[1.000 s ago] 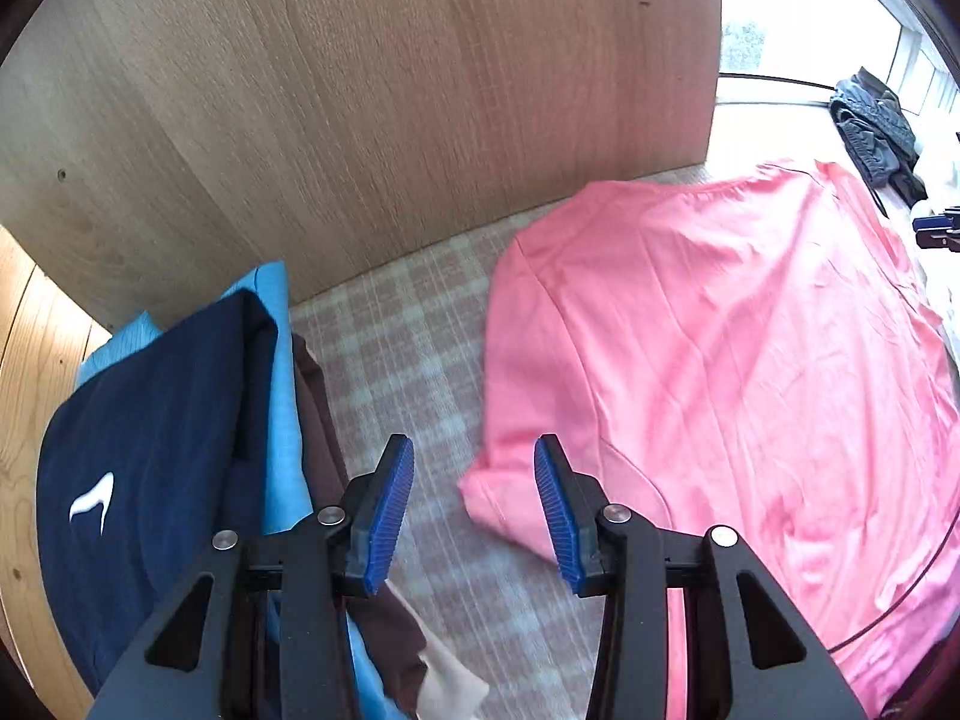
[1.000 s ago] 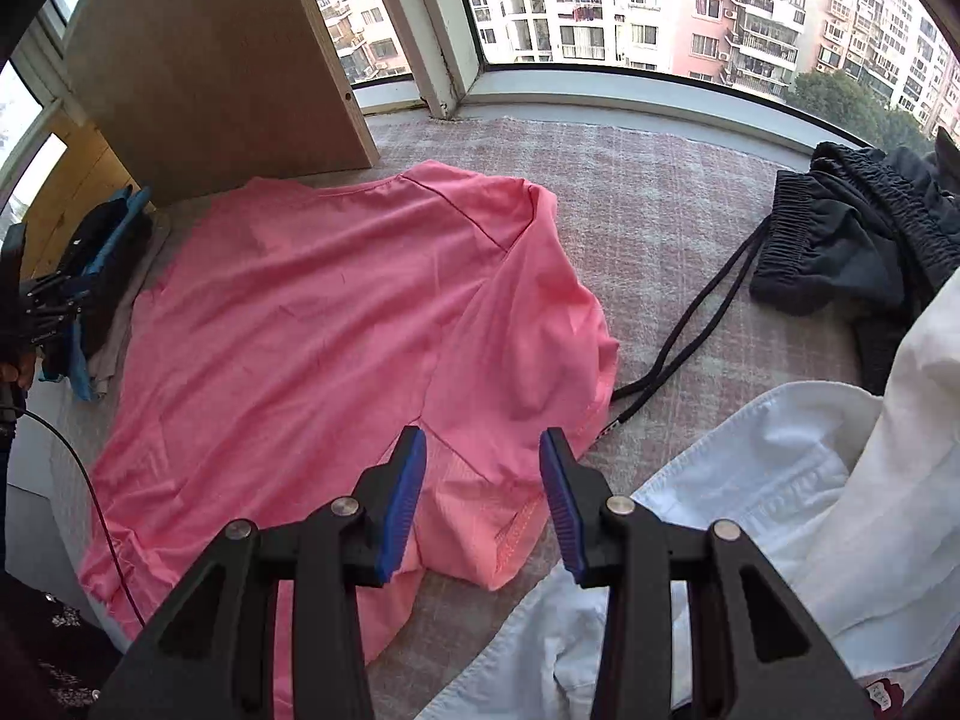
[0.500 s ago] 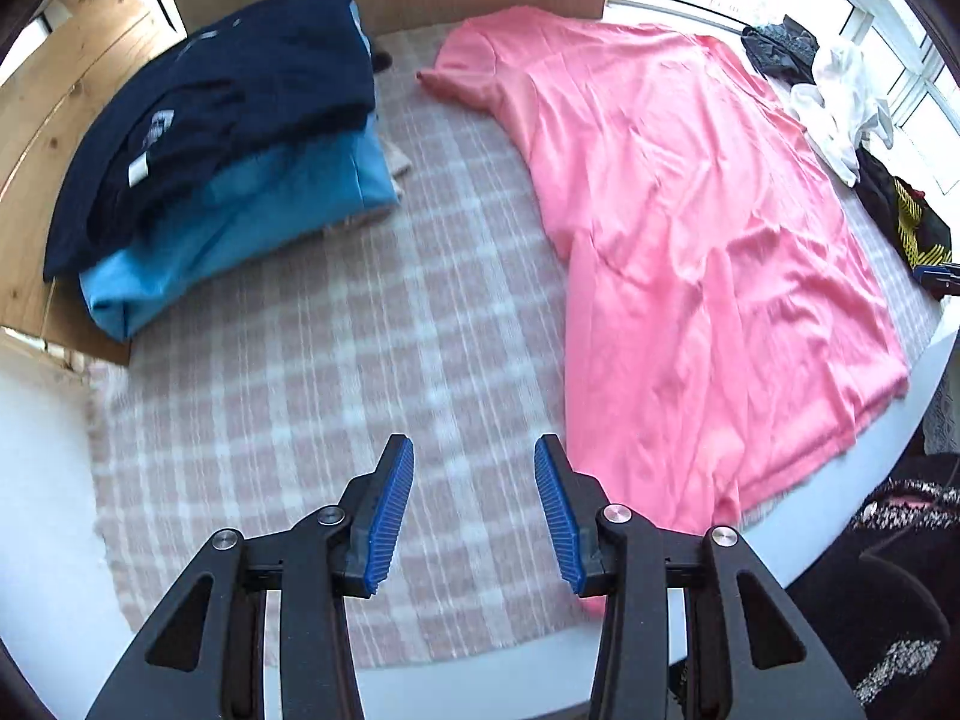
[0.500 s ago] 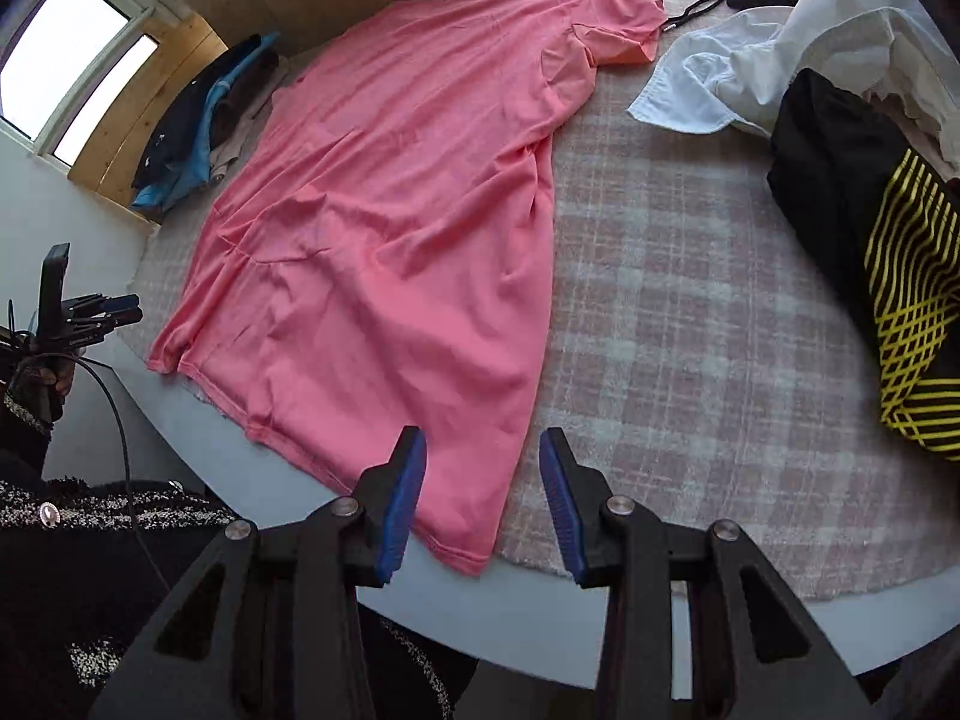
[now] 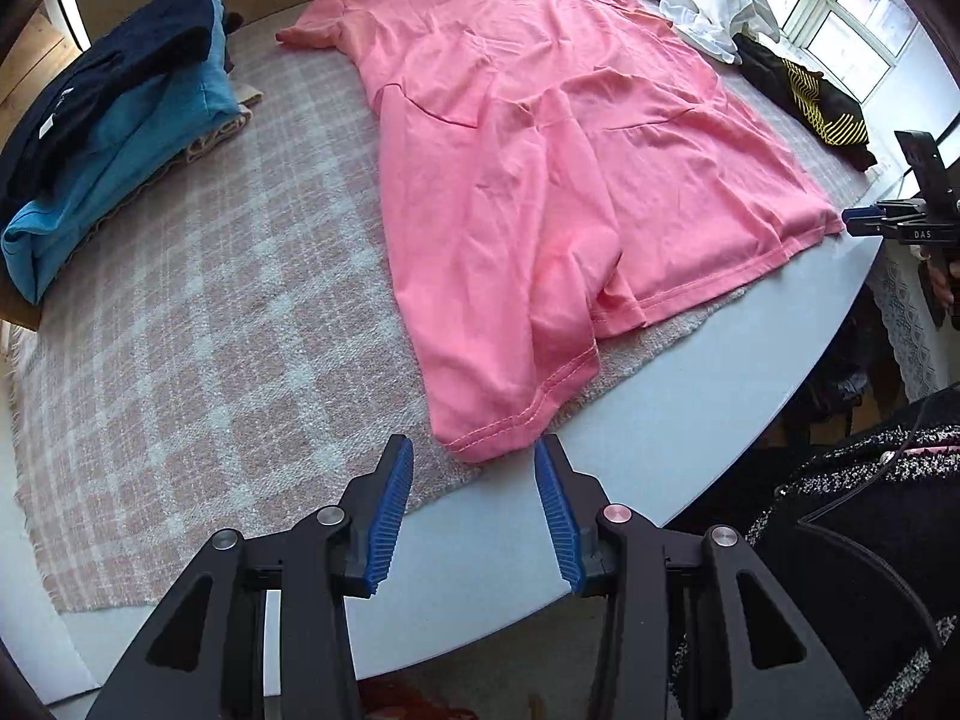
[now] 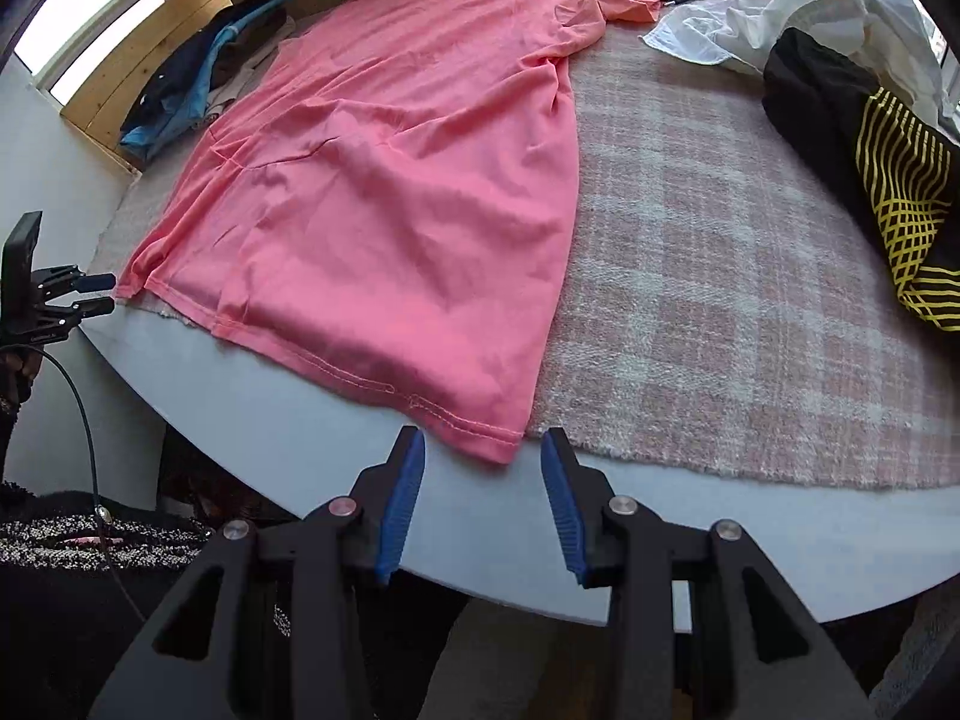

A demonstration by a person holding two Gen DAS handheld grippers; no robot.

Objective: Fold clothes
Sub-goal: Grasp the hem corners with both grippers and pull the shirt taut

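Left claw point(image 5: 474, 450) and right claw point(image 6: 483, 441): both wide apart, empty, level at the bench point(image 5: 750, 354) edge, each facing a hem corner of the pink shirt point(image 5: 540, 150)

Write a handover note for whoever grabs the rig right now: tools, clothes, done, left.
Left tool: open, empty, lined up just short of the near left hem corner of the pink T-shirt.
Right tool: open, empty, just short of the near right hem corner.
Pink T-shirt: spread flat but wrinkled on the plaid blanket, hem overhanging onto the bare table edge.
Done: a folded stack, navy on top of blue, sits far left.
Left: pink T-shirt has no fold yet; the white garment and the black and yellow garment lie unfolded on the right.
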